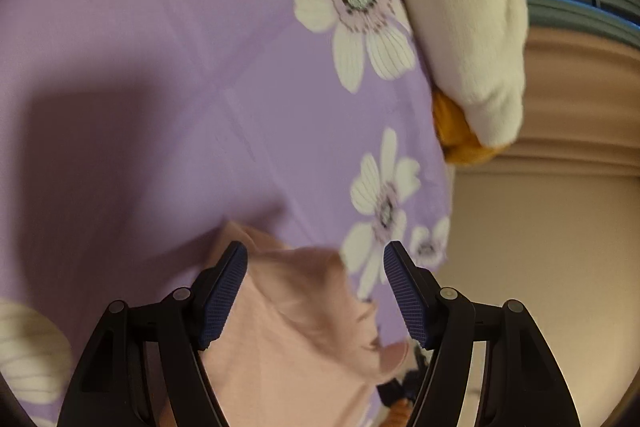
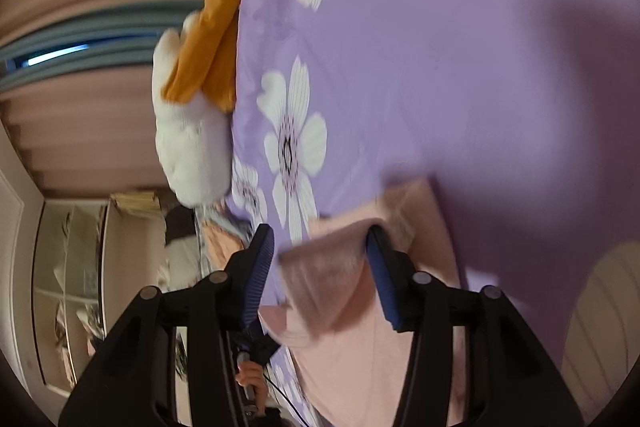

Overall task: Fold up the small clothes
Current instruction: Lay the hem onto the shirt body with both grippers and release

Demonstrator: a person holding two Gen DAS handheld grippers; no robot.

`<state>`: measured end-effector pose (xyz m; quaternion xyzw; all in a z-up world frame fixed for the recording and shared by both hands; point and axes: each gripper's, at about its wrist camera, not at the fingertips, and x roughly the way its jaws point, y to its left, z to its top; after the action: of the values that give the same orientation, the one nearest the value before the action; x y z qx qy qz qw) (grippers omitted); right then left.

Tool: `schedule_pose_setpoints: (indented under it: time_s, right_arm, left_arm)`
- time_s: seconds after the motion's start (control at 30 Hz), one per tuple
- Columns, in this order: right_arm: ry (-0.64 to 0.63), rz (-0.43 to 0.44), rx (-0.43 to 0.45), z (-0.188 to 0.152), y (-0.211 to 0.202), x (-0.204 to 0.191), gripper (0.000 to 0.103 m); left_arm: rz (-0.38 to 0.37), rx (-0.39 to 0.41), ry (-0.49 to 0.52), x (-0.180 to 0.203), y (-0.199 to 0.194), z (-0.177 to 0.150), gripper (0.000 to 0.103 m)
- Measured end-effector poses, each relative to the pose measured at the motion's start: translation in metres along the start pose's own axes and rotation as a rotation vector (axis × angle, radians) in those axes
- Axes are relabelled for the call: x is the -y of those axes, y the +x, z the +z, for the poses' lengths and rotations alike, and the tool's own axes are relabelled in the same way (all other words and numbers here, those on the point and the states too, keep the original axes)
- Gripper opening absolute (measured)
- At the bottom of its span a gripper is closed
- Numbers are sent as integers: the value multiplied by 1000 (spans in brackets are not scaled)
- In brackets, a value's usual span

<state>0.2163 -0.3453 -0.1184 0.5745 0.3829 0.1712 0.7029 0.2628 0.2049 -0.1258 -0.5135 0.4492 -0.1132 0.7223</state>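
A small pale pink garment [image 1: 288,327] lies on a purple bedsheet with white flowers [image 1: 180,67]. My left gripper [image 1: 316,249] stands open above the garment's upper edge, and the cloth lies below and between its blue pads [image 1: 224,291] without being pinched. In the right wrist view the same pink garment [image 2: 360,347] shows a turned-over flap [image 2: 320,283]. My right gripper [image 2: 320,233] is open around that flap, and its right pad [image 2: 380,275] is close against the cloth. The view is blurred.
A white and orange plush toy [image 1: 472,7] [image 2: 192,147] lies at the bed's edge. Beyond the edge hang beige curtains [image 1: 580,75] with a blue-grey band [image 2: 80,55]. A glass-fronted cabinet [image 2: 68,287] stands further off. A hand [image 2: 252,379] shows below the right gripper.
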Motion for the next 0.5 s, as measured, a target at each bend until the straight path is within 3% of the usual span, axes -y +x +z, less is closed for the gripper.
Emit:
schedule_pose_setpoints:
  time_s: [0.27, 0.5]
  right_arm:
    - [-165, -53, 82, 0, -18, -29, 53]
    - [-423, -194, 44, -51, -44, -37, 52]
  left_arm:
    - [129, 57, 186, 17, -28, -10, 69]
    - [243, -2, 478, 32, -46, -75, 69]
